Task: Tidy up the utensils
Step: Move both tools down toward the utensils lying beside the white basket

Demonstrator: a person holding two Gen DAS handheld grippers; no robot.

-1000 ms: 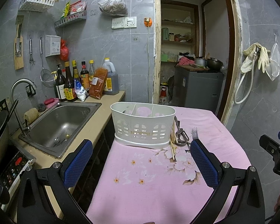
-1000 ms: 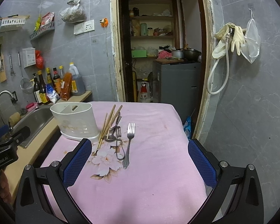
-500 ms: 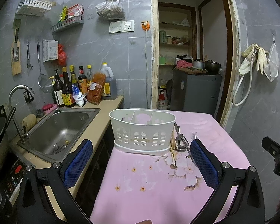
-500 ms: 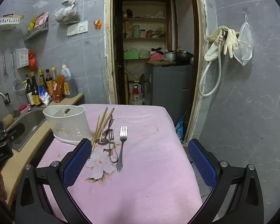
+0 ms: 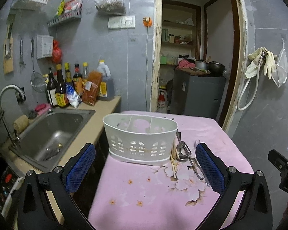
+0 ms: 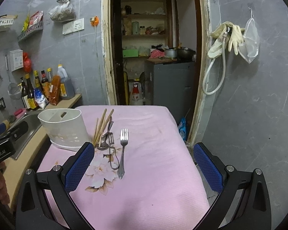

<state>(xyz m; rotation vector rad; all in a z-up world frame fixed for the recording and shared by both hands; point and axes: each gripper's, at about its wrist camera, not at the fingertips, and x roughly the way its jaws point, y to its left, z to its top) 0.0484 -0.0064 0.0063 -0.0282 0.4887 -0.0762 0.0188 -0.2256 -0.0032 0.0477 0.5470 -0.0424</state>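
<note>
Legibly, almost nothing: white lettering on the black body of the left gripper [image 6: 2,145], seen at the left edge of the right wrist view, is cut off and cannot be read with confidence. Labels on the sauce bottles [image 5: 60,88] on the counter are too small to read, as is the red-and-white bag [image 6: 135,94] in the doorway.

Left gripper [image 5: 146,169]: held level above the near end of the pink floral tablecloth [image 5: 153,197], aimed at the white caddy [image 5: 140,136]. Blue pads stand wide apart, nothing between them.

Right gripper [image 6: 144,169]: level over the cloth, to the right of the left one, pointing toward the doorway. Pads wide apart, nothing held.

Task items: the caddy stands upright on the cloth near the counter edge, beside the sink [image 5: 51,132]; its inner dividers are visible and the compartments look empty. Just right of the caddy lie wooden chopsticks [image 6: 101,126], touching or nearly touching its base, then a metal peeler [image 6: 110,138] and what seems to be a spoon [image 6: 102,146], overlapping each other. The fork [image 6: 123,149] lies flat just beside them, tines toward the doorway, handle toward the right gripper.
</note>
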